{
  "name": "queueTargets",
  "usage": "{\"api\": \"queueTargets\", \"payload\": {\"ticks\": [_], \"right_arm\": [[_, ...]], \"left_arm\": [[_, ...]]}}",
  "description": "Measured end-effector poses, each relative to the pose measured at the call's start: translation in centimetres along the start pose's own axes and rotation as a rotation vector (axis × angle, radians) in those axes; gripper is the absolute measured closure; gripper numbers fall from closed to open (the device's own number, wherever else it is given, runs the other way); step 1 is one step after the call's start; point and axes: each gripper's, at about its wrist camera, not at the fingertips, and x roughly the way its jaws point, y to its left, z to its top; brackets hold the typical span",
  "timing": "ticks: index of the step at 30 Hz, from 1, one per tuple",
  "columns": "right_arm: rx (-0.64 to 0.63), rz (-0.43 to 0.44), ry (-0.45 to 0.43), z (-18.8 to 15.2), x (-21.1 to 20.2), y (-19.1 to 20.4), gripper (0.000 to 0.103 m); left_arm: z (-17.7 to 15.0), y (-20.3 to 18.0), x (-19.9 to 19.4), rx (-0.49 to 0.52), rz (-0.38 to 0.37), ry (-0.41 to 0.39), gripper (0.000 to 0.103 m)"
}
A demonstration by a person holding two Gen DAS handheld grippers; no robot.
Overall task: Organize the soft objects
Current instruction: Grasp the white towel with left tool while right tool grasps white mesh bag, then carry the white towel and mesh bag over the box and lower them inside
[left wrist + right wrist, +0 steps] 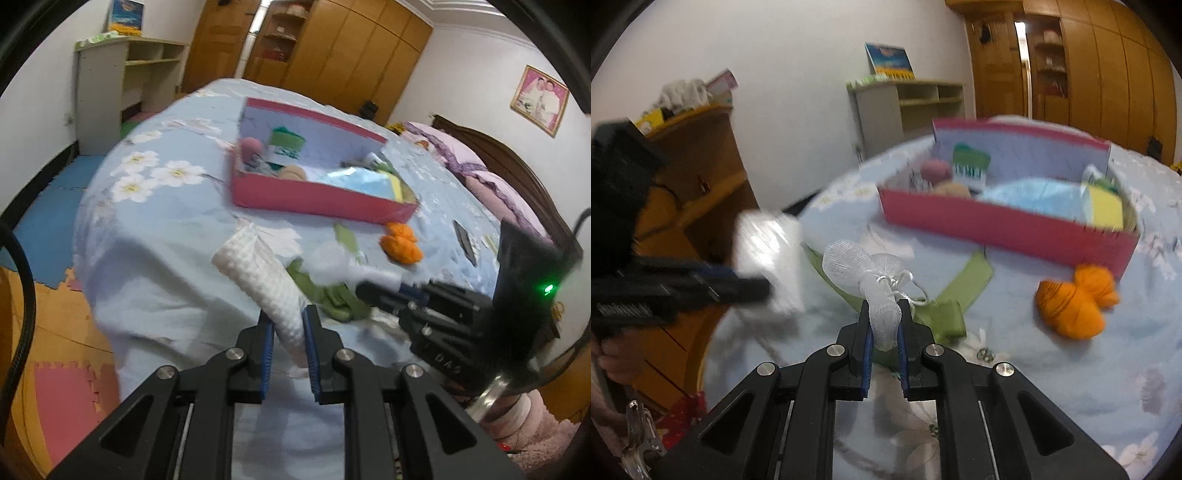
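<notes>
My left gripper [289, 322] is shut on a white waffle-textured cloth [258, 273], which hangs above the near edge of the bed. My right gripper [885, 320] is shut on a white mesh bath pouf [866, 273] with a string loop. In the left wrist view the right gripper [364, 290] comes in from the right with the blurred pouf [332, 258]. A red box [317, 203] [997, 225] sits on the blue floral bedspread [147, 236] and holds several soft items. An orange knitted bundle [400, 243] [1071, 306] and a green cloth [332, 299] [945, 310] lie in front of the box.
A dark flat phone-like object [465, 240] lies on the bed to the right. Purple pillows [480, 173] and a wooden headboard are further right. A wooden cabinet [690, 177] stands left of the bed, a pale shelf unit [122, 85] by the wall. Foam mats [55, 206] cover the floor.
</notes>
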Motion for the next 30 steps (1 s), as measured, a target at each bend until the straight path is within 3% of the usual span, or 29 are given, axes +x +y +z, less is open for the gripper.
{"api": "queueTargets", "payload": {"ticks": [7,18,30], "right_arm": [[0.023,-0.024,0.045,-0.9,1.3,-0.8,0.091],[0.012,-0.026,-0.091,0.2,-2.4,-0.7,0.091],[-0.001,-0.112,-0.153,2.0,-5.4,-2.5,0.091]], "left_arm": [[0.7,2.5,-1.6,-0.044,0.06,-0.059,0.087],[1.6,1.6,-1.0,-0.013,0.062,-0.065,0.087],[3.8,-0.4,0.3,0.036,0.044,-0.08,0.087]]}}
